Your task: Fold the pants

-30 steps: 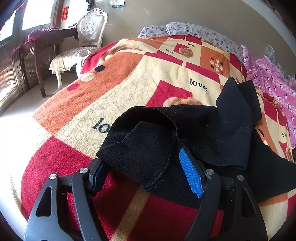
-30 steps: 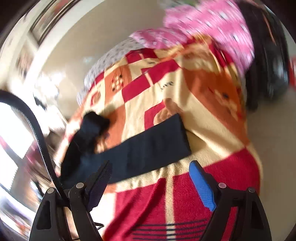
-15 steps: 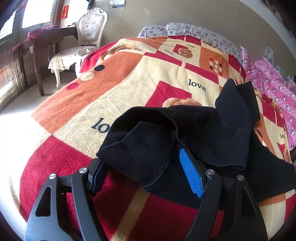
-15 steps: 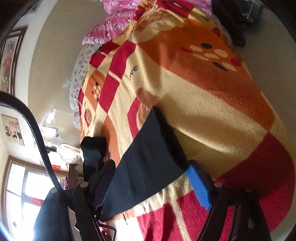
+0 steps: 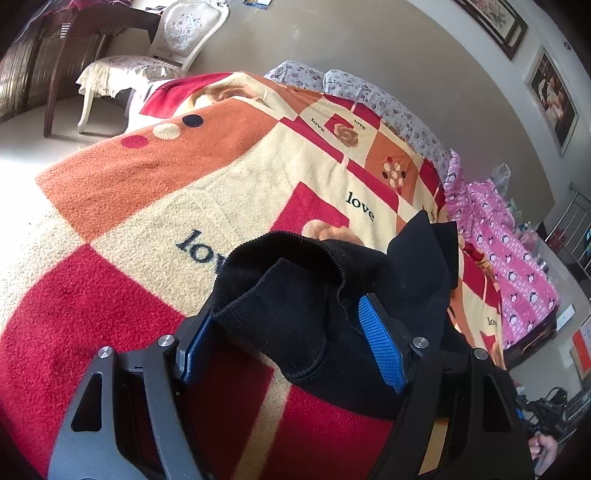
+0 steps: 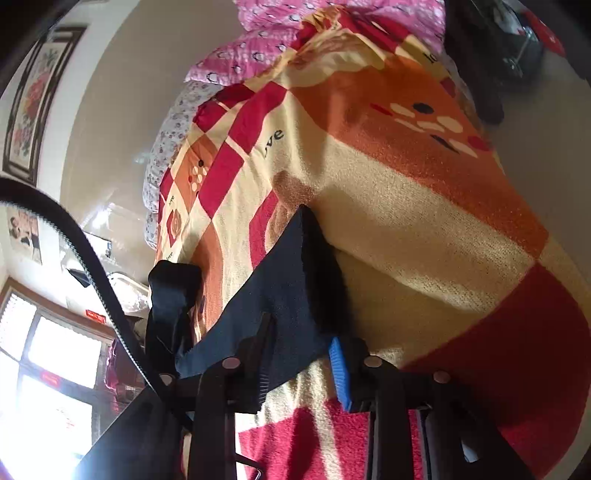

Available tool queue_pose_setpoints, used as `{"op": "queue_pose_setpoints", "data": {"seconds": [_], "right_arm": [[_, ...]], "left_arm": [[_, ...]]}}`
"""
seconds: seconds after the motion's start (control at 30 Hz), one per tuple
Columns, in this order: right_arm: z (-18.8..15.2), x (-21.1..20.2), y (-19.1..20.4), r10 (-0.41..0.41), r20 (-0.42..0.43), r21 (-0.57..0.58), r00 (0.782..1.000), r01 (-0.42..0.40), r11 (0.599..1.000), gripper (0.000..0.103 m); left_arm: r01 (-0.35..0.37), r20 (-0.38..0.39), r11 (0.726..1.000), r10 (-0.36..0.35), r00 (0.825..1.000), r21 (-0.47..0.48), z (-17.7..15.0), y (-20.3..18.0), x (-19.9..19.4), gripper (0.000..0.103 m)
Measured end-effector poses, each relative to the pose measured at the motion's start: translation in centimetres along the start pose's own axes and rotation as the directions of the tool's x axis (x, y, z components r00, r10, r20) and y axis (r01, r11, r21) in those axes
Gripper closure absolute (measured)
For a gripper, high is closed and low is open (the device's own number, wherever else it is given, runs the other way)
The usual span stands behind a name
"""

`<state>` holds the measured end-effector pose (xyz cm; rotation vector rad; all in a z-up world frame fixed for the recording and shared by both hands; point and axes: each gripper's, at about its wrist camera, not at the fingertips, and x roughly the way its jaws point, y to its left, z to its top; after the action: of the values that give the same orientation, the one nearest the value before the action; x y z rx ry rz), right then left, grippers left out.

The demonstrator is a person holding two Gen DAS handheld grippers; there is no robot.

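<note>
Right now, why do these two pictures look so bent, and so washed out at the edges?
Left wrist view: fisheye lens curves the wall; sun bleaches the floor. Right wrist view: window glare whites out the lower left; a shadow falls on the blanket beside the pants.

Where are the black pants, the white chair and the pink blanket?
pants (image 5: 306, 306): left wrist view, on the bunched knit cloth between the gripper's fingers.
chair (image 5: 184, 26): left wrist view, on its flowered backrest.
pink blanket (image 5: 513, 254): left wrist view, on the penguin-print cloth at the bed's right side.

Both wrist views low, close over the blanket (image 5: 258, 177), facing the far wall, sharing the black pants (image 6: 288, 288).
</note>
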<state>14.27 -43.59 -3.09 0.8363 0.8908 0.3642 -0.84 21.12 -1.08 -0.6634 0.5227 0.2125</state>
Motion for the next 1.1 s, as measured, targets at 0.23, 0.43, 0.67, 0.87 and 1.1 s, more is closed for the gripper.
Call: {"op": "queue_pose_setpoints", "data": {"seconds": [0.23,0.43,0.67,0.87,1.1], "right_arm": [[-0.9,-0.3,0.1,-0.001,0.045,-0.097,0.999,0.005,0.995,0.086],[-0.8,0.4,1.0,-0.013,0.012,-0.188,1.0,0.015,0.982,0.099],[-1.1,-2.7,3.1,0.056,0.025,-0.243,0.998,-0.048,0.969,0.099],[-2.9,-5.3,4.0,0.1,-0.052,-0.238,0.994,-0.11,0.965,0.099],[-4.5,-3.6,1.3,-0.115,-0.092,-0.181,0.989,0.097,0.979,0.098]], "left_arm": [[-0.043,-0.016,0.998,0.044,0.999,0.04,0.3,-1.0,-0.1,0.093],[-0.088,-0.026,0.996,0.089,0.996,0.034,0.1,-0.6,-0.4,0.099],[-0.086,0.038,0.995,0.085,0.996,0.048,-0.1,-1.0,-4.9,0.099],[-0.108,0.032,0.993,0.11,0.993,-0.045,-0.8,2.5,-8.6,0.099],[-0.212,-0.011,0.977,0.212,0.977,0.011,-2.2,3.9,-7.7,0.086]]}}
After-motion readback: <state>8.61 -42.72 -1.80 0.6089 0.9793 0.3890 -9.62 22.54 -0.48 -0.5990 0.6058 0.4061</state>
